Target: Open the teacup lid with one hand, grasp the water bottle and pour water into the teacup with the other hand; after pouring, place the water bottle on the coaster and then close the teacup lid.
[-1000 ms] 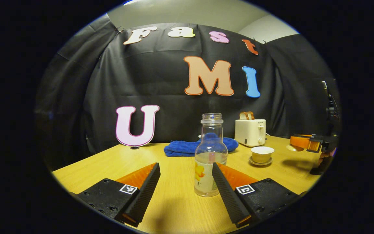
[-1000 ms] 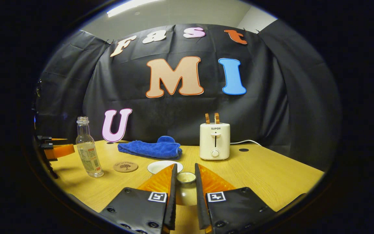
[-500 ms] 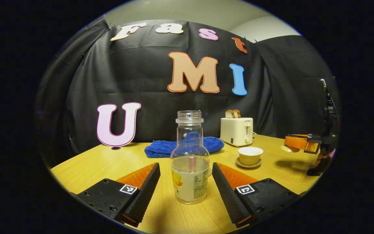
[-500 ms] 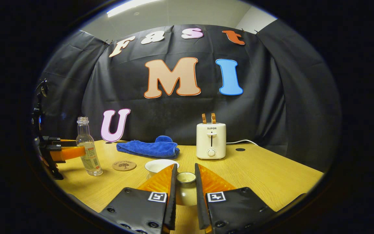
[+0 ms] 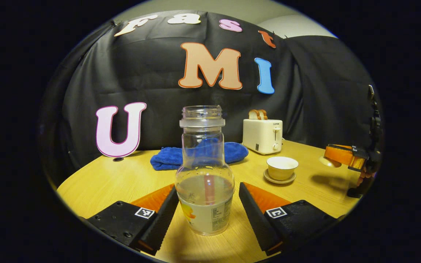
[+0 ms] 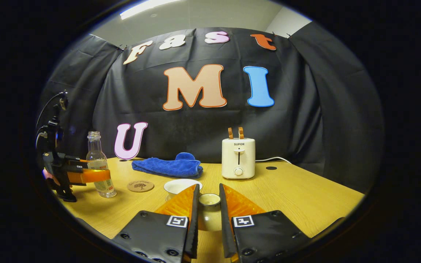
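Now water bottle (image 5: 204, 182) sits btwn open left tongs (image 5: 207, 204).

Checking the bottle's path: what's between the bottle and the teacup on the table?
In the right gripper view, the coaster lies on the table between the bottle and the teacup; the rest is bare wood.

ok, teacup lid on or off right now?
Off. The teacup sits open on its saucer; the right gripper holds the lid between its fingers, away from the cup.
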The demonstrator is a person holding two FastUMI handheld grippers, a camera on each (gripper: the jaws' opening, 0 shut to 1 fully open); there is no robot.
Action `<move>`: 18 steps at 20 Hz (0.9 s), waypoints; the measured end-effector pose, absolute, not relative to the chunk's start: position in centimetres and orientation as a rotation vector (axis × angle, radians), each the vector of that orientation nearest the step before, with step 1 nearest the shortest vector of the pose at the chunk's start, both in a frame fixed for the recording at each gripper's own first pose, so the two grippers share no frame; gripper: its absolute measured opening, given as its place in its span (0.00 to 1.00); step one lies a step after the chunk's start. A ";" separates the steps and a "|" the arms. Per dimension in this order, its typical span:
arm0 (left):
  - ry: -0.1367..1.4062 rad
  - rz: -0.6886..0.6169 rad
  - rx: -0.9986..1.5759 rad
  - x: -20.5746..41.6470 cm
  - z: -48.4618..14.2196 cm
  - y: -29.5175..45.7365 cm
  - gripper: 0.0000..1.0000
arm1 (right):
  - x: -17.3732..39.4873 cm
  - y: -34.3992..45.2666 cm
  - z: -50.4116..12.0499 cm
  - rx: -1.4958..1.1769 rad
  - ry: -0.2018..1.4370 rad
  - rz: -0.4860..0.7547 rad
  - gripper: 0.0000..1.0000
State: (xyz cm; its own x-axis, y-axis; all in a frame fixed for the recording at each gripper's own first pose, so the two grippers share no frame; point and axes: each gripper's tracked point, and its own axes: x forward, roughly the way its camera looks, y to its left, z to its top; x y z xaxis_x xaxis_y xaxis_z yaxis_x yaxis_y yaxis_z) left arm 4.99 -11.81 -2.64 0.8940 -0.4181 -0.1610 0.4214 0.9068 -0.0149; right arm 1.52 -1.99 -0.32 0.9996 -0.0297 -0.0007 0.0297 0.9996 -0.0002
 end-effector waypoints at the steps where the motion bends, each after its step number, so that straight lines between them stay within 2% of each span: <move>1: 0.175 -0.431 0.023 5.3 -2.8 -11.9 0.94 | 1.5 -2.0 -0.3 0.000 0.001 -0.029 0.31; 3: 0.197 -0.426 0.032 5.7 -3.2 -12.1 0.94 | 1.5 -2.0 -0.3 0.000 0.001 -0.028 0.31; 4: 0.206 -0.426 0.037 5.8 -3.3 -12.1 0.84 | 1.5 -2.0 -0.3 0.000 0.001 -0.028 0.31; 6: 0.228 -0.425 0.045 5.9 -3.7 -12.2 0.77 | 1.5 -2.0 -0.3 0.000 0.001 -0.028 0.31; 13: 0.236 -0.385 0.057 6.0 -3.7 -11.8 0.71 | 1.5 -2.1 -0.3 0.001 0.002 -0.029 0.31; 18: 0.284 -0.311 0.229 7.0 -4.0 -11.3 0.69 | 1.4 -3.3 -0.2 -0.001 0.002 -0.064 0.30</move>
State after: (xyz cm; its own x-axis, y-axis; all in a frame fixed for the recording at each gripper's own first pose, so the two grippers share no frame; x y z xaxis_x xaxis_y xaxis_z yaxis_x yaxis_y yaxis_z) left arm 6.98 -11.30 -4.01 0.9131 -0.2675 -0.3078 0.3313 0.9267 0.1773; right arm 1.45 -3.32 -0.18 0.9980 -0.0637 -0.0022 0.0637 0.9980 -0.0009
